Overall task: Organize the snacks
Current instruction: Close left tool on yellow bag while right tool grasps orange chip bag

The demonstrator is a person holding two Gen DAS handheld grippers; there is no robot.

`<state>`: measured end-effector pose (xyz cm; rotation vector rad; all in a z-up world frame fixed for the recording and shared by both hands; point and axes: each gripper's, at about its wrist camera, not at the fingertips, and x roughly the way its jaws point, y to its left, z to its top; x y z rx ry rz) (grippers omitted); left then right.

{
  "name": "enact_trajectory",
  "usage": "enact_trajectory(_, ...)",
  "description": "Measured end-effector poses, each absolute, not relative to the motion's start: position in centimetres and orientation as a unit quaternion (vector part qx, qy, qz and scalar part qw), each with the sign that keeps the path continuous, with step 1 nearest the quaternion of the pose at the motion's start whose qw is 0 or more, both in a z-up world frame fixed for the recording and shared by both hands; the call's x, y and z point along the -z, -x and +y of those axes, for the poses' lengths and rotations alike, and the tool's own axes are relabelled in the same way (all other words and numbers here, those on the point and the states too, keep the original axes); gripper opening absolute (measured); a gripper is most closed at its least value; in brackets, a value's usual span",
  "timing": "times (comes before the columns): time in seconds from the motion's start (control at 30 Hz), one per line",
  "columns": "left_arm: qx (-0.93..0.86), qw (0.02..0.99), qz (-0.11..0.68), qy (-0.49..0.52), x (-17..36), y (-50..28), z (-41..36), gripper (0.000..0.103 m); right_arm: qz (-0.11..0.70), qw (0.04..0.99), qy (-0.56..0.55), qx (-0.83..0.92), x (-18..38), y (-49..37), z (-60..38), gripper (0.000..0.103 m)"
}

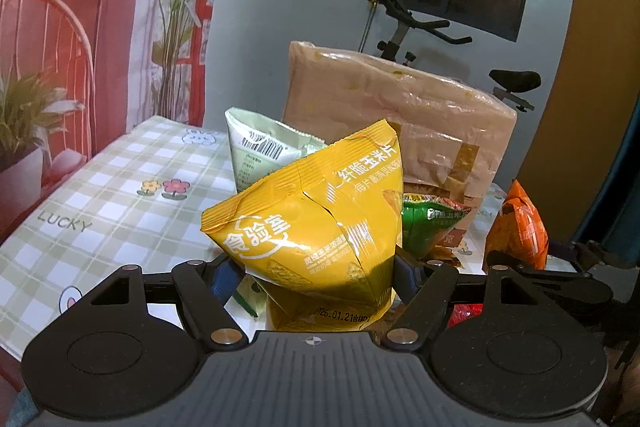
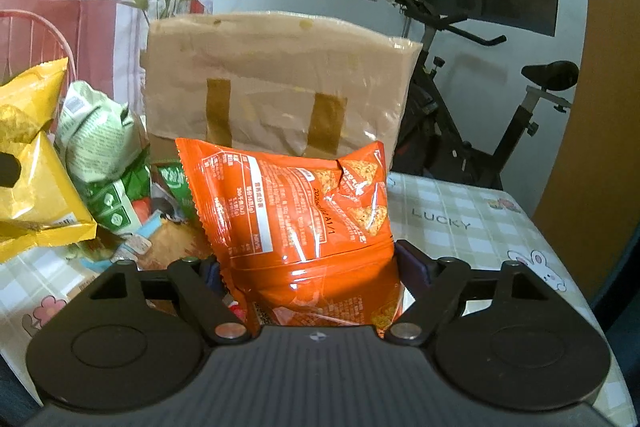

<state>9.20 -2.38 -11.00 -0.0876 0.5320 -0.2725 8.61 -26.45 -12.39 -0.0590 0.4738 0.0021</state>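
Two snack bags are gripped above the checked tablecloth (image 1: 120, 187): a yellow bag (image 1: 316, 227) by the left gripper (image 1: 316, 275), an orange bag (image 2: 304, 227) by the right gripper (image 2: 308, 267).

Left gripper (image 1: 316, 267) and right gripper (image 2: 308, 263) each clamp a packet, tilted slightly downward.

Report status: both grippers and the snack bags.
Left gripper shut on yellow corn-chip bag. Right gripper shut on orange chip bag. Taped cardboard box stands close ahead.

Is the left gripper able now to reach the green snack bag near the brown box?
Probably not: the left gripper is shut on the yellow bag, which covers part of the green snack bag by the brown box.
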Motion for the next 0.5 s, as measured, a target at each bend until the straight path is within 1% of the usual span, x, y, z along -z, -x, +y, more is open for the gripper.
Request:
enact_trajectory(0.27,0.131,0.96,0.243,0.041,10.0,-9.1,-2.0,0.076,0.216,0.976,0.01,-0.01,11.1,-8.3,-27.1,0.081)
enact_trajectory(0.5,0.131,0.968,0.211,0.037,7.8,-9.6,-1.6,0.076,0.193,0.981,-0.016,-0.025,8.9,-8.1,-27.8,0.081)
